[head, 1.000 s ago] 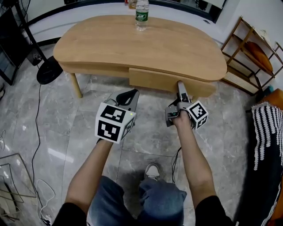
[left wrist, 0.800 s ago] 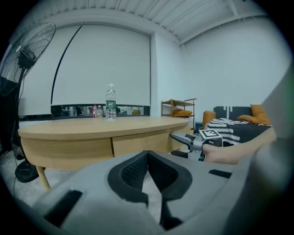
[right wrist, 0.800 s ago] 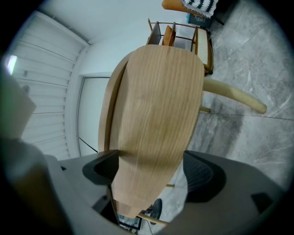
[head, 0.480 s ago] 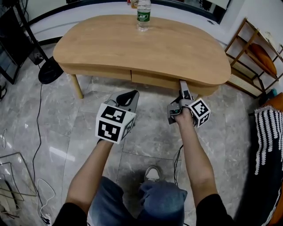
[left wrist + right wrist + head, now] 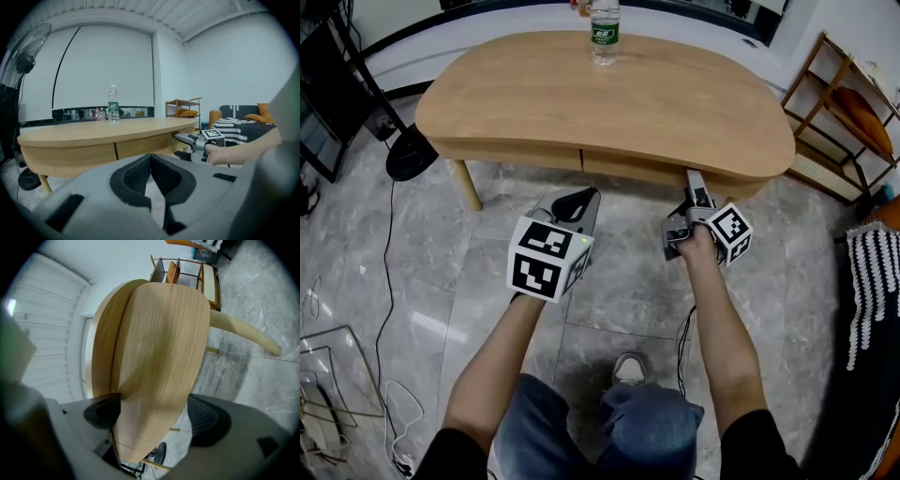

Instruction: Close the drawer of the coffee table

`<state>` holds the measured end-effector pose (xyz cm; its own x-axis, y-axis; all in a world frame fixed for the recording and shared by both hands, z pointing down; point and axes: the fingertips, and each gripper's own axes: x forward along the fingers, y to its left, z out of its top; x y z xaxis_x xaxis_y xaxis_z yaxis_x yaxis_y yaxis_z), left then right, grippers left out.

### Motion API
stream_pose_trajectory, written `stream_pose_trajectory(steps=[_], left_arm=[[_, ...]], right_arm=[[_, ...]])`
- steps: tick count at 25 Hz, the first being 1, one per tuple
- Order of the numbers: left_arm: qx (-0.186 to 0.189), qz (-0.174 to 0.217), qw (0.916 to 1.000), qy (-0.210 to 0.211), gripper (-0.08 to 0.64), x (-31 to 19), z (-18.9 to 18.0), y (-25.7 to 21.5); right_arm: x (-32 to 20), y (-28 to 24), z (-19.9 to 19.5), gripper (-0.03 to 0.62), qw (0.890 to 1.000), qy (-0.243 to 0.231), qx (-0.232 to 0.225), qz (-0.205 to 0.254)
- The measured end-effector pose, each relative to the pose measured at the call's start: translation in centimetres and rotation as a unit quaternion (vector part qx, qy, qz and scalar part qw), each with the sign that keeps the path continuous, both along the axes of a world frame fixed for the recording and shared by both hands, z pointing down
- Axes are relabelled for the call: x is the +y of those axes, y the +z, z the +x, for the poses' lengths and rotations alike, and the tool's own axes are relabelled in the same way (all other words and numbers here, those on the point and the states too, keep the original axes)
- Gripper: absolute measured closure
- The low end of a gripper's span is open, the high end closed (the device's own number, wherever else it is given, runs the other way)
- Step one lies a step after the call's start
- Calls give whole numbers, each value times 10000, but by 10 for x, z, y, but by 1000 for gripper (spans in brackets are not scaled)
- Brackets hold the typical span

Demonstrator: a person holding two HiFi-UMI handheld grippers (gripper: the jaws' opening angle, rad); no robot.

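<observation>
The oval wooden coffee table has its drawer front lying flush under the top, with only thin seams showing. My right gripper touches the drawer's right end; in the right gripper view the wooden edge runs between its parted pads, so the right gripper is open around it. The left gripper view shows the drawer front and the right gripper against it. My left gripper hangs over the floor short of the table, shut on nothing, and its tips meet in the left gripper view.
A water bottle stands at the table's far edge. A black fan base sits by the left table leg, with cables on the floor. A wooden shelf stands at the right, next to a striped cushion.
The drawer was sticking out a second ago and now sits flush. My right gripper moved forward with it. The left gripper stayed where it was.
</observation>
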<state>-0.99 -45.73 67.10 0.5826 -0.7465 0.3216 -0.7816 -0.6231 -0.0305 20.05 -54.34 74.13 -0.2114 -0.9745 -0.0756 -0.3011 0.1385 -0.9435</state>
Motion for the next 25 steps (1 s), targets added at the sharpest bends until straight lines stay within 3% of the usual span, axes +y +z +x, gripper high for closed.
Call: stream_pose_trajectory(steps=[2,5,15,19,25], left_arm=[[-7,14,10000,18,555,1,0,-1],[-4,11,10000,43,555,4,2,-2],[-19,31,9997,233,555,12,17,-21],[58,-59,9996,279,555,8,23,-48],[87,-263,9989,378,555,3,39,-108]], right_arm=[[2,1,0,154,10000,-1,17,-19],[9,4,-2,237,9995,-3,277,-174],[59,-26,-9,312,9924,-148,1220,-5],[79,-54,-12,361,9824,-355,1830,-113],[99,-121,-3,421,9568,-554,2831,-377]])
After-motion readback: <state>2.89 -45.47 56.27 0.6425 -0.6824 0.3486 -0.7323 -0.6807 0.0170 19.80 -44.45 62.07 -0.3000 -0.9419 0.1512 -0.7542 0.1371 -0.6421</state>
